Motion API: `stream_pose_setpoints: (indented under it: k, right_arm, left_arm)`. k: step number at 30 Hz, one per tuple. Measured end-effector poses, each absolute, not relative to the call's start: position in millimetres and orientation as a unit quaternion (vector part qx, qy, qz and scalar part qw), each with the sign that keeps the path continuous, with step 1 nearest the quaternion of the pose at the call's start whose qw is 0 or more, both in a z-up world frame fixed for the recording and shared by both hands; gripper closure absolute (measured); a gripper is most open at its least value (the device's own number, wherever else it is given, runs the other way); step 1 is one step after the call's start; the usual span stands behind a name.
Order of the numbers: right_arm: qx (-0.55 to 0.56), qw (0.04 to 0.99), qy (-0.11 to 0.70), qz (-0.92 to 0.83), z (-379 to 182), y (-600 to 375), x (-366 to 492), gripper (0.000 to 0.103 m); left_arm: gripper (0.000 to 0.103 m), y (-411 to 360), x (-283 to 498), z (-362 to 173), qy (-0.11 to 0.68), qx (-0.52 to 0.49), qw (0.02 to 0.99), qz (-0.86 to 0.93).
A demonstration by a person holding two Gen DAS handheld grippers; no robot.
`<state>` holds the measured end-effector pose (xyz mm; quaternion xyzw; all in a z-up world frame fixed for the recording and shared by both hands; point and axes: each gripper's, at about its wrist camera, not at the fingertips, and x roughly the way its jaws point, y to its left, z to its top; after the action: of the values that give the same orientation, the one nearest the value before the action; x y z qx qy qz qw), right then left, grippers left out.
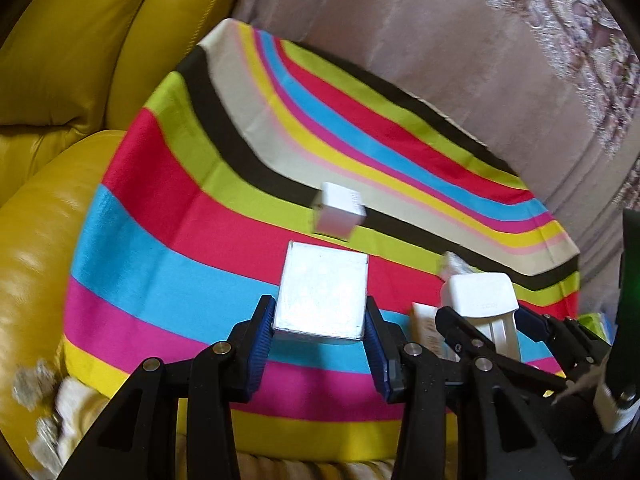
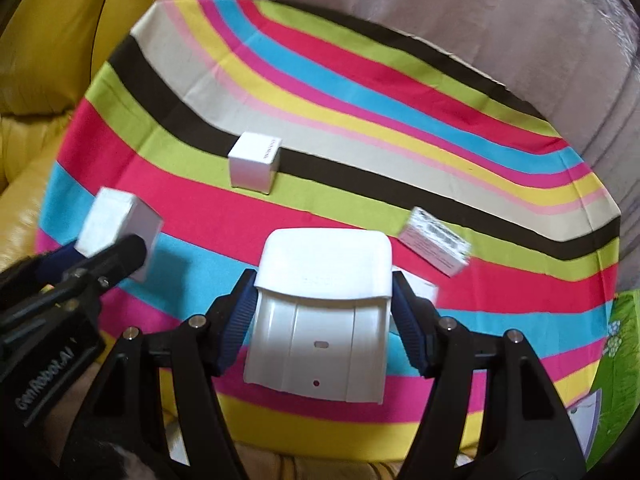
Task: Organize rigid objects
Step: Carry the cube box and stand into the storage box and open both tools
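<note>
Left gripper (image 1: 318, 320): jaws clenched on a white box (image 1: 324, 296), blue pads (image 1: 262, 332) flat on its two opposite side faces. Box is lifted off the striped cloth (image 1: 168, 240), so the grip is carrying it, not just touching.

Right gripper (image 2: 324, 312): jaws clamped on a white plastic device (image 2: 320, 316) with a rounded cap end and ribbed body, pads at the step where cap meets body. My read is that the shoulder keeps it from sliding out. It hangs tilted, clear of the cloth. Exact type is unclear; it could be a charger or a dispenser.

Both items sit side by side, close together, near the front of the cloth. Probably both are in transit to a common spot; where that is I can't tell.

Partly hidden behind the device, in the right wrist view: a corner of another white box (image 2: 420, 290) on the cloth.

Further out: a small printed carton (image 2: 434, 242), lying tilted on the green and red stripes. Beyond it a small white cube box (image 2: 254, 166) stands upright at the dark stripe. These two lie well apart and unaligned, so I judge them still unsorted.

Behind: yellow leather sofa (image 1: 60, 80) on the left, patterned carpet (image 1: 480, 60) beyond the cloth.
</note>
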<state>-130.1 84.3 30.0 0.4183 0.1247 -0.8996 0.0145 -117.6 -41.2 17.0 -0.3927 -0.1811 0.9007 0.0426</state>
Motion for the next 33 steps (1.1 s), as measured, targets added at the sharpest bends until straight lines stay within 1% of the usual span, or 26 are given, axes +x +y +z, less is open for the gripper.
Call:
stream_pose_setpoints:
  k: [4, 10, 18, 25, 33]
  right_arm:
    - [0.414, 0.000, 0.099, -0.905, 45.2, 118.3, -116.8, 0.035]
    - [0.415, -0.027, 0.081, -0.906, 57.3, 169.7, -94.6, 0.034]
    - [0.429, -0.086, 0.046, -0.898, 65.3, 251.4, -52.7, 0.034]
    - [0.447, -0.158, 0.014, -0.880, 60.8, 333.0, -8.9, 0.034]
    - [0.464, -0.218, -0.021, -0.858, 47.7, 399.0, 34.2, 0.034]
  left_arm:
    - [0.060, -15.6, -106.7, 29.0, -0.177, -0.383, 0.078, 0.903]
    - [0.060, 16.7, -89.1, 38.9, -0.171, -0.379, 0.112, 0.903]
    - [0.059, 88.8, -62.3, 46.5, -0.124, -0.389, 0.190, 0.893]
    - [0.059, 151.5, -37.8, 50.0, -0.088, -0.401, 0.263, 0.873]
    - [0.059, 208.7, -13.9, 47.5, -0.055, -0.415, 0.328, 0.847]
